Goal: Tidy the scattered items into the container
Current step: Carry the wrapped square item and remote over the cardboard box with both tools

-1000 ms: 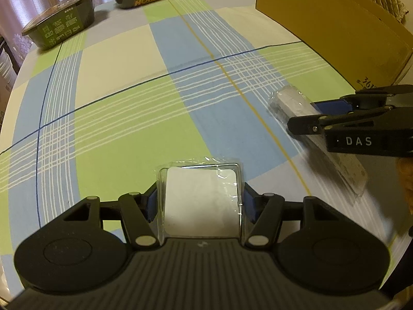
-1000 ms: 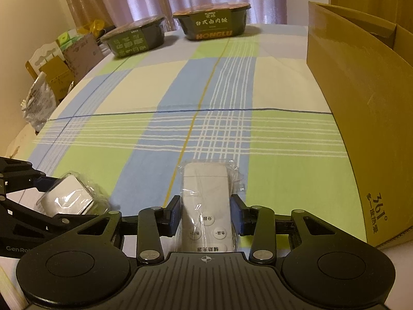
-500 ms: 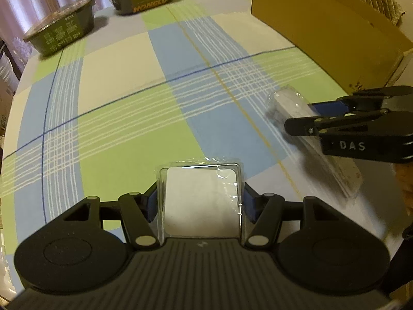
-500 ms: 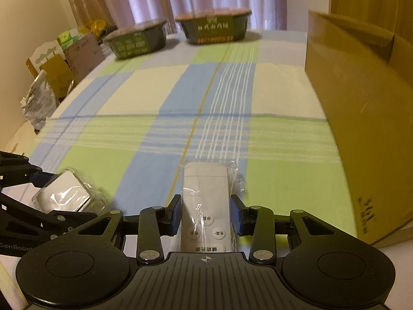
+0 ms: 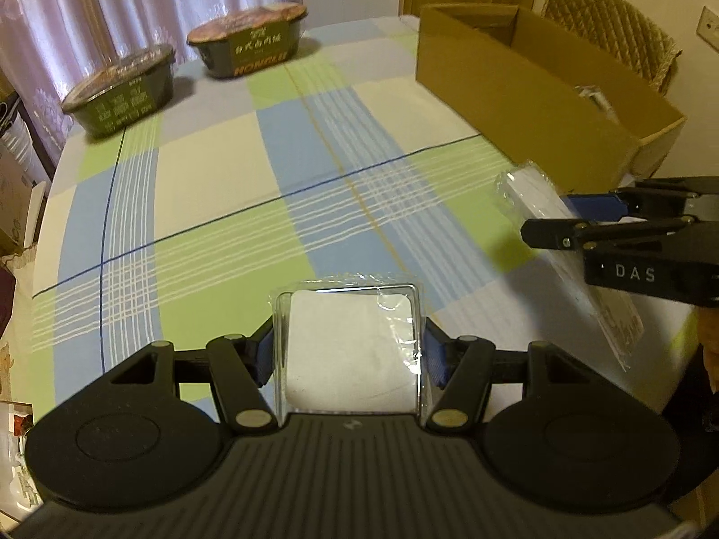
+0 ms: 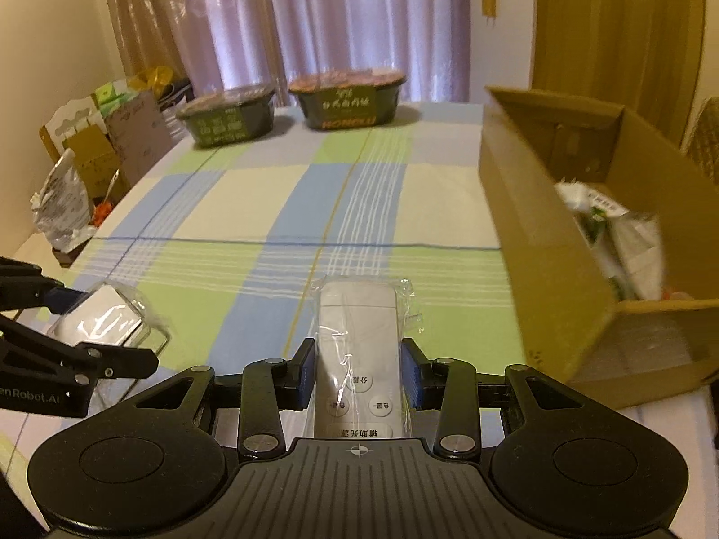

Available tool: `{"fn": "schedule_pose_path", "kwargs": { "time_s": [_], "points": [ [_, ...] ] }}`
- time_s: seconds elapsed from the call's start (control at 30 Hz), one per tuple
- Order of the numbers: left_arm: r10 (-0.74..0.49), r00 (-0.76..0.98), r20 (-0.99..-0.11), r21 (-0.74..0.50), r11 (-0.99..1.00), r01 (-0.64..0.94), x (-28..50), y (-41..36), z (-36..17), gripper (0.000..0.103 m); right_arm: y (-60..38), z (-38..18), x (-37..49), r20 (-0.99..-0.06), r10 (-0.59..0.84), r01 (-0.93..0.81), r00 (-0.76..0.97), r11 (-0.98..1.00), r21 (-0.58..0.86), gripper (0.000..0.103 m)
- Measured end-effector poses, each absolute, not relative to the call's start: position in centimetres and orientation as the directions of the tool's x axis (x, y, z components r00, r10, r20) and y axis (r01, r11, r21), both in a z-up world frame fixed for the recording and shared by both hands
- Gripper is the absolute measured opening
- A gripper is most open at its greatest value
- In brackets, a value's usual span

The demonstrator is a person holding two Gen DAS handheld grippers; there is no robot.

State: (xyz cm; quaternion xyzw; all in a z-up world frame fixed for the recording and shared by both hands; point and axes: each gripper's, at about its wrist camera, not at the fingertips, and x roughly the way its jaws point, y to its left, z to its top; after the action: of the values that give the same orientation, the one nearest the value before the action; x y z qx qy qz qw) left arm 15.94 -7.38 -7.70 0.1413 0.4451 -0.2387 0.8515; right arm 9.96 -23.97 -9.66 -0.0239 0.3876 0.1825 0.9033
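My left gripper (image 5: 350, 359) is shut on a white square pad in clear plastic wrap (image 5: 348, 346), held above the checked tablecloth. My right gripper (image 6: 357, 373) is shut on a white remote control in a plastic bag (image 6: 357, 337). From the left wrist view the right gripper (image 5: 579, 220) shows at the right with the remote (image 5: 539, 197) sticking out toward the open cardboard box (image 5: 517, 85). In the right wrist view the box (image 6: 539, 206) stands to the right, with wrapped packets (image 6: 620, 233) inside. The left gripper (image 6: 108, 328) and its pad (image 6: 101, 321) appear at the lower left.
Two dark instant-noodle bowls (image 5: 121, 90) (image 5: 249, 42) stand at the table's far end, seen also as bowls (image 6: 227, 119) (image 6: 348, 101). A padded chair back (image 5: 615, 18) rises behind the box. Bags and cartons (image 6: 85, 166) crowd the floor left of the table.
Both grippers have risen with their loads, so the box's open top and contents now show. The remote and pad remain gripped.
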Motion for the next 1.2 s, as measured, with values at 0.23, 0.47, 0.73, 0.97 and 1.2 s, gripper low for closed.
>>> {"fn": "schedule_pose_path", "kwargs": {
  "time_s": [0.23,0.47,0.73,0.97,1.2],
  "points": [
    [-0.315,0.501,-0.806,0.012,0.838,0.546,13.3,-8.6,-5.9,0.058,-25.5,-6.2,8.3,-0.669,0.305,-0.338,0.677,0.937,0.085,0.041],
    [-0.356,0.508,-0.784,-0.005,0.822,0.57,11.2,-10.7,-4.3,0.058,-27.7,-3.8,6.9,-0.64,0.279,-0.303,0.716,0.95,0.075,0.041],
    [-0.416,0.507,-0.755,-0.023,0.789,0.614,10.7,-14.5,-2.4,0.058,-31.7,-1.0,6.4,-0.597,0.23,-0.237,0.769,0.969,0.069,0.041],
    [-0.485,0.513,-0.708,-0.04,0.753,0.657,12.3,-19.5,0.3,0.058,-35.8,1.1,8.0,-0.565,0.183,-0.19,0.805,0.981,0.046,0.041],
    [-0.551,0.507,-0.662,-0.067,0.718,0.693,15.1,-25.4,2.3,0.058,-39.4,2.4,10.8,-0.539,0.145,-0.158,0.83,0.987,0.023,0.041]
  ]
}}
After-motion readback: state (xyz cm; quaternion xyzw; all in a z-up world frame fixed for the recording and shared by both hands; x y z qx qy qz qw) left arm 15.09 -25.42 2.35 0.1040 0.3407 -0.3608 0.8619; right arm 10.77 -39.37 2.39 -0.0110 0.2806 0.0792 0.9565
